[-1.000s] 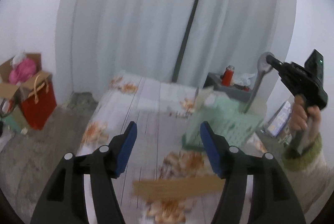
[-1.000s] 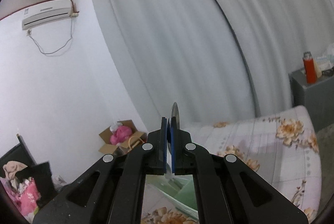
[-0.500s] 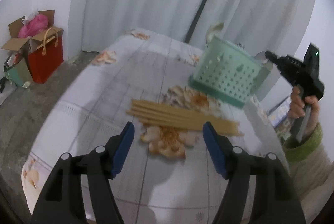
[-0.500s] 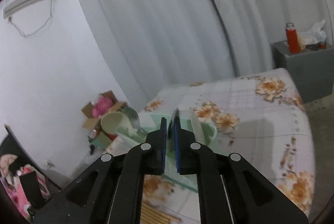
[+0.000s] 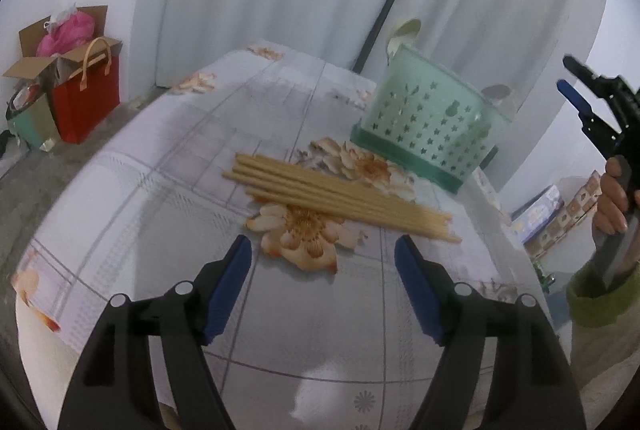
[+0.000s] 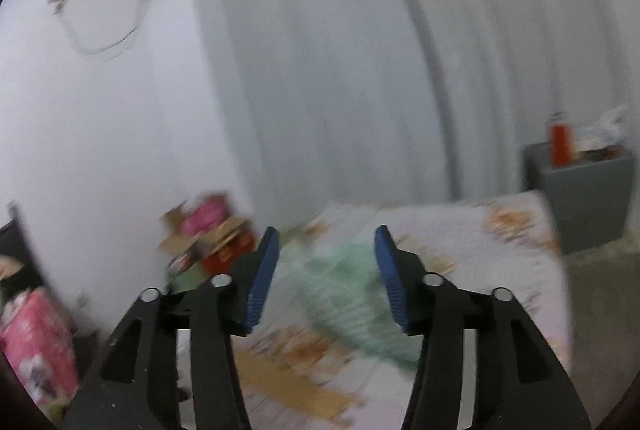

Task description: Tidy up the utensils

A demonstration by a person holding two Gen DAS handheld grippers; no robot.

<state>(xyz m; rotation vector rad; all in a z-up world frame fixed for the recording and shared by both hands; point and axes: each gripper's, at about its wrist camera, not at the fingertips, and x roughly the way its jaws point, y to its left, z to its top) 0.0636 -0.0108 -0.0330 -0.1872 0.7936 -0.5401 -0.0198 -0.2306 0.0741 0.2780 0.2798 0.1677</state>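
On the floral tablecloth (image 5: 132, 189), straight ahead of the left gripper (image 5: 323, 256), a bundle of wooden chopsticks (image 5: 340, 199) is lying flat, its long axis running from the near left down to the far right, thick ends to the left and thin tips fanning out at the right. The left gripper is hovering just short of the bundle with its blue pads spread wide and nothing between them, so the sticks are lying crosswise to its opening. Beyond the thin ends, the green perforated utensil basket (image 5: 430, 127) is standing upright, with a pale spoon (image 5: 402, 35) and a grey utensil (image 5: 496, 93) poking above its rim. Farther right, the right gripper (image 6: 324, 274) is hanging high over the basket, its jaws also parted and empty; its own view is blurred. By my reading, the left gripper is nearer the chopsticks and better placed to take them.
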